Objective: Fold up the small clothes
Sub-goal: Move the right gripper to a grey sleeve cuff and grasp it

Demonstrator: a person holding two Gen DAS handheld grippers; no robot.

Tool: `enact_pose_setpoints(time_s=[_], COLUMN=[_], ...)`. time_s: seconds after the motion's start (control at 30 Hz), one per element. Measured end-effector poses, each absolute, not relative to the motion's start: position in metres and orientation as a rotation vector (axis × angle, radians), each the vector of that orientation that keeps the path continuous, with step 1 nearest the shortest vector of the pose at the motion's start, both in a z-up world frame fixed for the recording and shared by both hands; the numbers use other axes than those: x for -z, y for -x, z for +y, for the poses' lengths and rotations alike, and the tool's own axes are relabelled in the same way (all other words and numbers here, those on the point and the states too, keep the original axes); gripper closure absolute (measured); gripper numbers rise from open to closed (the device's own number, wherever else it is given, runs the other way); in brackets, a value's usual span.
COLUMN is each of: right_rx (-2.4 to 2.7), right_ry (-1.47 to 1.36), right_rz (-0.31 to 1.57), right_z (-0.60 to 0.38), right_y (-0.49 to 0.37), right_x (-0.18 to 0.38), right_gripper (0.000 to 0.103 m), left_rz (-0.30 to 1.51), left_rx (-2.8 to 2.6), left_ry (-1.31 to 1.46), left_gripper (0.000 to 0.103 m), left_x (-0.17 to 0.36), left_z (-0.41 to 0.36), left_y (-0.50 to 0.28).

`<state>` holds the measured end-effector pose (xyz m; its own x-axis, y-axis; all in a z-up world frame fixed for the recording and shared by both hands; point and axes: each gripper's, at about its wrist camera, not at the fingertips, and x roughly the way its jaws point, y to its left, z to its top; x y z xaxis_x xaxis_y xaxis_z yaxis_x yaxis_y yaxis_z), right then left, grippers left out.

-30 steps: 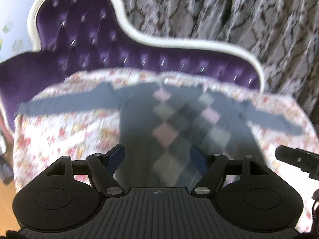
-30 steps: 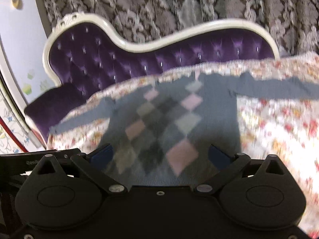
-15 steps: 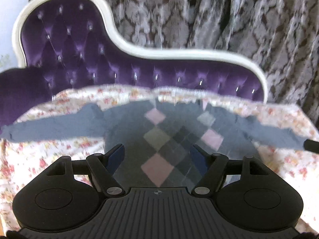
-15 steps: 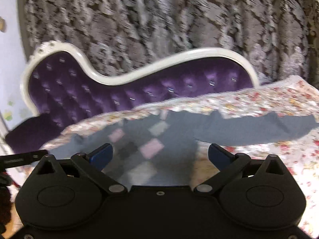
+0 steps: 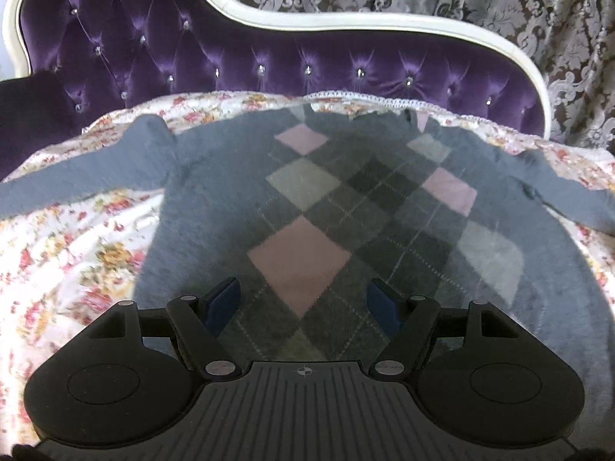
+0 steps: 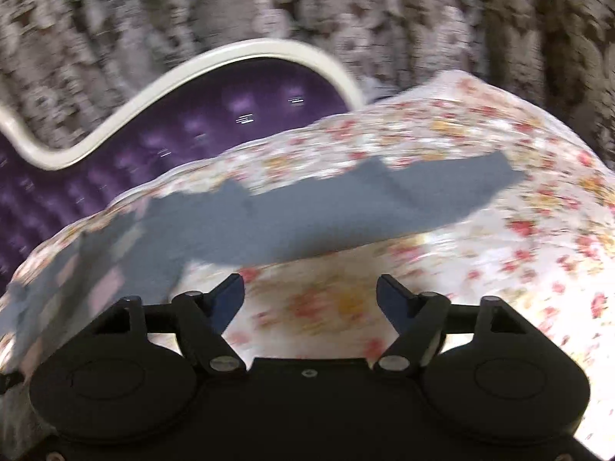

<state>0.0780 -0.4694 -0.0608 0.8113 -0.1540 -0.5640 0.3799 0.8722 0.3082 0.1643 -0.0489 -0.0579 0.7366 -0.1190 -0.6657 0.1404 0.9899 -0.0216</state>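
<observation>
Soft, limp grey argyle knit sweater [image 5: 307,207] lies ahead of both spread, empty grippers, left gripper [image 5: 303,301] and right gripper [image 6: 310,297]; best pinched at a sleeve cuff.

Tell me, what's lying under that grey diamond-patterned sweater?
The sweater lies spread on a floral cloth covering a purple sofa. The seat beneath is hidden.

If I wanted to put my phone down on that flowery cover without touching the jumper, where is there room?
Two bare patches of the floral cover: one left of the argyle sweater, below its outstretched left sleeve; another below the right sleeve, in front of the right tongs. The middle is crowded: the sweater's body fills it.
</observation>
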Motion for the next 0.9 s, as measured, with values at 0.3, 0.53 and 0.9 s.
enact_pose_setpoints(time_s=[0.3,0.53,0.9], right_rx=[0.495,0.562,0.564], right_ry=[-0.521,-0.643,-0.64], right_rz=[0.535,0.5,0.475], right_z=[-0.557,-0.6,-0.629], right_y=[-0.096,-0.108,-0.13], right_x=[0.081,0.098,0.105], right_gripper=[0.029,0.029,0.067], left_rz=[0.676,0.68,0.678], left_rx=[0.143,0.165,0.168], left_ry=[-0.045,-0.044,-0.043], left_gripper=[0.024,0.015,0.014], left_x=[0.074,0.077,0.078], left_z=[-0.052,-0.054,-0.054], left_y=[-0.16,-0.163,-0.163])
